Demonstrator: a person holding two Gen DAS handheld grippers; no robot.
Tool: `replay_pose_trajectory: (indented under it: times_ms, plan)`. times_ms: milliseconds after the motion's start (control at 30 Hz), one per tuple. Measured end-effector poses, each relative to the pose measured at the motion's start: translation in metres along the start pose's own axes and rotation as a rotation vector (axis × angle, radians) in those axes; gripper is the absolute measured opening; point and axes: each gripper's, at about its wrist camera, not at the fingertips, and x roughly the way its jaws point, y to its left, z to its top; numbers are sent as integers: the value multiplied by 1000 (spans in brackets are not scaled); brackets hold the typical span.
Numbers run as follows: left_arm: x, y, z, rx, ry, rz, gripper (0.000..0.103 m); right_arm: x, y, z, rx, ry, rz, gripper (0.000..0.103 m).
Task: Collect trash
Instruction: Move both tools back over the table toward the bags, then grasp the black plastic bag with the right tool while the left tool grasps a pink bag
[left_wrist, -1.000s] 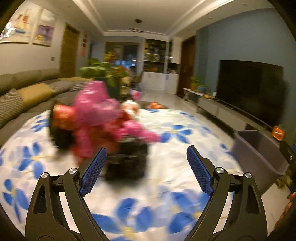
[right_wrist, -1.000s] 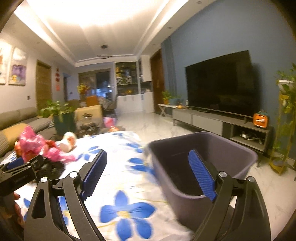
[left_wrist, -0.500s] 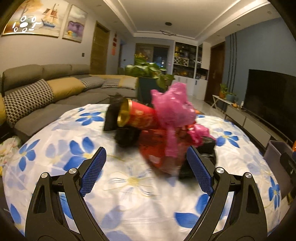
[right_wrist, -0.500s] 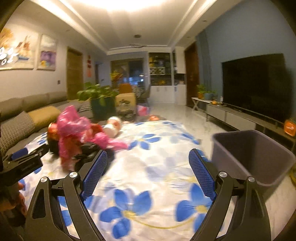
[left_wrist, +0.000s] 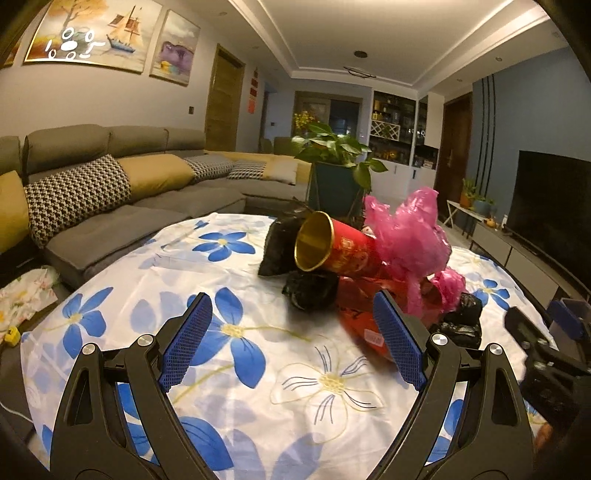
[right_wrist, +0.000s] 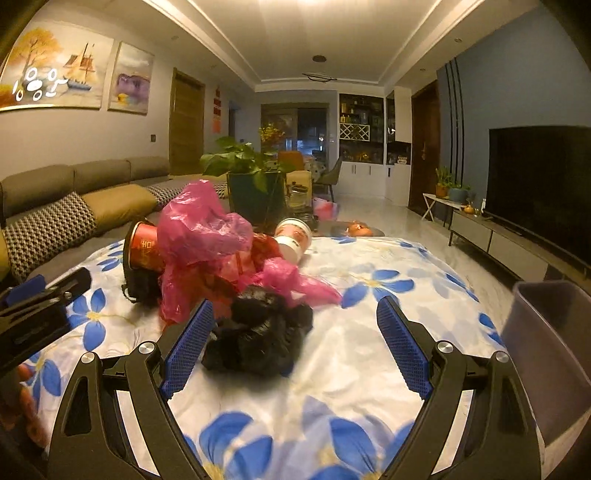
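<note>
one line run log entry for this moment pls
phase: approach | left tongs: open, empty | right tongs: open, facing black bag | trash pile: on floral cloth | bin: right edge

The right gripper (right_wrist: 295, 347) has swung from the grey bin (right_wrist: 546, 354) to the trash pile (right_wrist: 221, 254); the left gripper (left_wrist: 291, 339) has drawn back, leftward.

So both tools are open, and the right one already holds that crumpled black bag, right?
Not quite. Both are open, but the right tool holds nothing: in the right wrist view the black bag lies on the flowered cloth between its spread fingers, ungripped.
</note>
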Motion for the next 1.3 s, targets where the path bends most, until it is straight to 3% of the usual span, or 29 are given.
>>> replay_pose_trajectory:
  times_ms: [333, 433, 500, 533, 667, 867, 1033, 1100, 1200, 1300]
  plan:
    - [4, -4, 12, 34, -17, -12, 87, 44, 7, -1, 11, 113, 26, 61]
    - [5, -10, 17, 38, -20, -36, 87, 53, 9, -5, 4, 159, 42, 47]
    - [6, -15, 20, 46, -29, -58, 87, 58, 8, -7, 14, 183, 52, 26]
    - [7, -18, 21, 50, -33, -77, 87, 59, 9, -8, 18, 189, 54, 22]
    - [14, -35, 26, 71, -31, -131, 87, 45, 1, -9, 50, 160, 57, 16]
    - [40, -66, 34, 119, -14, -192, 86, 12, -21, -11, 79, 105, 31, 16]
    - [62, -80, 39, 124, 40, -244, 70, -14, -37, -9, 60, 60, 10, 16]
    - [71, -83, 38, 109, 84, -280, 50, -19, -42, -9, 62, 53, 7, 16]
    - [78, -86, 34, 105, 119, -301, 28, -23, -53, -6, 74, 47, 3, 16]
    - [71, -88, 30, 107, 102, -308, 25, -28, -61, -6, 86, 41, -4, 16]
